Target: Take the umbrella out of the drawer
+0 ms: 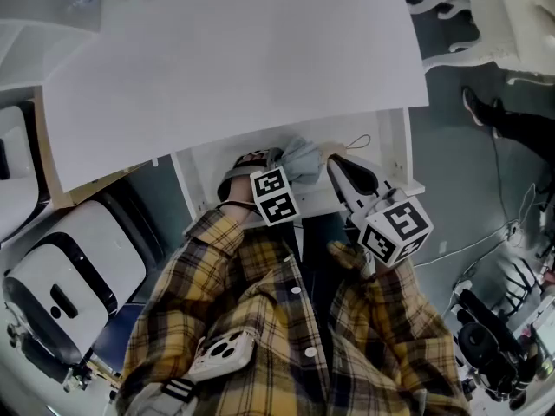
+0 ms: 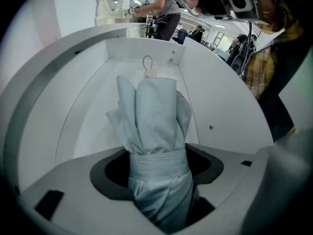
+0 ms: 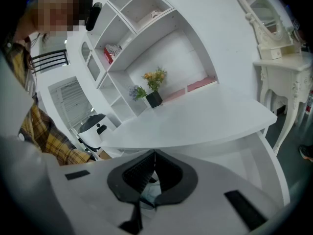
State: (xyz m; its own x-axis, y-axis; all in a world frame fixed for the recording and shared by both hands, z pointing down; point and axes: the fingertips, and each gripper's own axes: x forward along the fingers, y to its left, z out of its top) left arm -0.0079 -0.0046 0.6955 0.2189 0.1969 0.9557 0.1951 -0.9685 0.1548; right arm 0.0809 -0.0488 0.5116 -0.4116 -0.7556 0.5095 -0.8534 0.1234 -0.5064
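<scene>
1. The folded umbrella (image 2: 154, 116) lay lengthwise in the open drawer (image 2: 222, 102), cord loop (image 2: 147, 62) toward the back wall, just at the front edge of the white desk top (image 1: 243, 50)
2. The left gripper (image 2: 157, 163) pointed steeply down with its jaws wide apart and the umbrella's wrap strap (image 2: 159, 156) between them; dark gaps showed on both sides, so the pads did not look to be pressing
3. The right gripper (image 3: 154, 152) had its jaws together on nothing, hovering just beside the left one over the drawer front
4. Likely risk: a close on loose fabric only, since the folds looked soft and bulgy; the canopy could bunch and the umbrella slide out on the lift
5. Likely risk: the grip sat at one end, so the far end could sag, tilt and drag on the drawer floor or wall
6. Possible risk: the cord loop or the far end catching under the desk top edge if it was lifted straight up rather than pulled out toward the person
7. Possible risk: the two grippers were close, so the right one could bump the umbrella or the left jaws
</scene>
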